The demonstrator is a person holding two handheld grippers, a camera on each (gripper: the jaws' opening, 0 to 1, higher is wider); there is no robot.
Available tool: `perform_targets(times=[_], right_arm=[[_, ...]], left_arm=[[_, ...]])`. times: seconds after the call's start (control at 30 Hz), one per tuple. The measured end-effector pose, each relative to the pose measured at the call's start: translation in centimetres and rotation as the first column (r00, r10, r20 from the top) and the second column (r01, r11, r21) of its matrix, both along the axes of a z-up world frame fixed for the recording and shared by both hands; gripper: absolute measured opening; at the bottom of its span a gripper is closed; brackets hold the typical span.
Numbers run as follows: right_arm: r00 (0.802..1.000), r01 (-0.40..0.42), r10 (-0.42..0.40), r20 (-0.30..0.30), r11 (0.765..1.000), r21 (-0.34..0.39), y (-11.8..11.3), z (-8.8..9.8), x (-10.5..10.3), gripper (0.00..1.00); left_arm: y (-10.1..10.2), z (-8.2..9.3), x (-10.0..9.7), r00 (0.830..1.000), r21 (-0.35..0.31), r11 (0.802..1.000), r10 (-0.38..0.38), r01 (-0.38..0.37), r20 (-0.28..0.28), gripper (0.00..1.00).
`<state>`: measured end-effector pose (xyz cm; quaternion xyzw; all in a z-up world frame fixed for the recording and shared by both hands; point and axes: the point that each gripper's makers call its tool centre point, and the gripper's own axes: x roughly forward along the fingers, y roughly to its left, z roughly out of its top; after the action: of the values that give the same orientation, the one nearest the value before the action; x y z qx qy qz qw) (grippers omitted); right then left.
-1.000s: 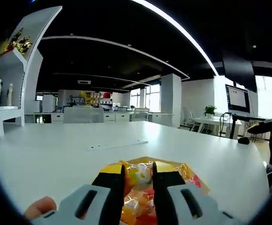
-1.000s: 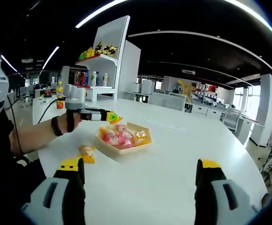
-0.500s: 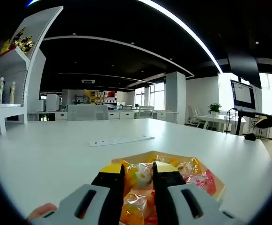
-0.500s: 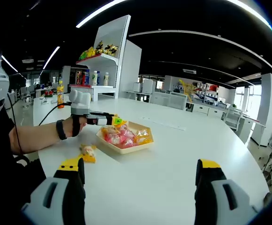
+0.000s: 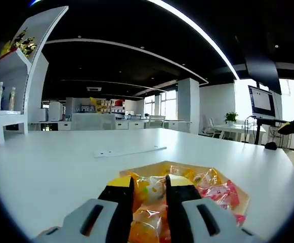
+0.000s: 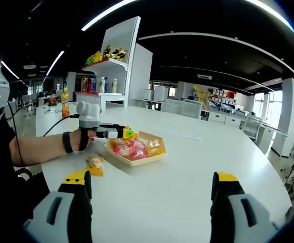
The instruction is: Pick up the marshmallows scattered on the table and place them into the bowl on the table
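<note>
My left gripper (image 5: 149, 188) is shut on a wrapped marshmallow (image 5: 151, 187) and hangs just above the tan paper bowl (image 5: 240, 189), which holds several wrapped marshmallows in yellow and pink. In the right gripper view the same left gripper (image 6: 124, 132) sits over the near left edge of the bowl (image 6: 136, 158), held by a person's hand. One more wrapped marshmallow (image 6: 94, 164) lies on the white table (image 6: 177, 177) left of the bowl. My right gripper (image 6: 152, 185) stands open, well back from the bowl, with nothing between its jaws.
A white power strip (image 5: 129, 151) lies on the table beyond the bowl. A white display shelf (image 6: 117, 66) with bottles and snacks stands behind the table's far left. The person's forearm (image 6: 40, 147) reaches in from the left. Desks and chairs fill the room behind.
The left gripper has carried its marshmallow forward and over the bowl's edge; more of the bowl shows under it. The right gripper has stayed still and open.
</note>
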<state>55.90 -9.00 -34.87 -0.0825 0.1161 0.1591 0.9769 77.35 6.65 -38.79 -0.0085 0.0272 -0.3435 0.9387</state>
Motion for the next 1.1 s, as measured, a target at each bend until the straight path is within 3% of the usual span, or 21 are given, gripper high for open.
perform_targets(times=[0.3, 0.57, 0.93, 1.1], right_arm=[[1.0, -0.002, 0.002, 0.0, 1.0, -0.004, 0.1, 0.0, -0.1, 0.96], [1.0, -0.006, 0.006, -0.002, 1.0, -0.004, 0.4, 0.0, -0.2, 0.96], [1.0, -0.006, 0.006, 0.001, 1.0, -0.01, 0.4, 0.3, -0.4, 0.96], [1.0, -0.004, 0.004, 0.005, 1.0, -0.012, 0.4, 0.5, -0.6, 0.96]], left_arm=[[-0.1, -0.4, -0.3, 1.0, 0.003, 1.0, -0.005, 0.005, -0.016, 0.29], [-0.4, -0.6, -0.6, 1.0, 0.014, 1.0, -0.02, 0.021, -0.009, 0.46], [-0.5, -0.1, -0.9, 0.999, 0.003, 0.999, -0.037, 0.037, 0.015, 0.82], [-1.0, 0.9, -2.3, 0.994, -0.017, 0.996, -0.086, 0.087, 0.06, 0.95]])
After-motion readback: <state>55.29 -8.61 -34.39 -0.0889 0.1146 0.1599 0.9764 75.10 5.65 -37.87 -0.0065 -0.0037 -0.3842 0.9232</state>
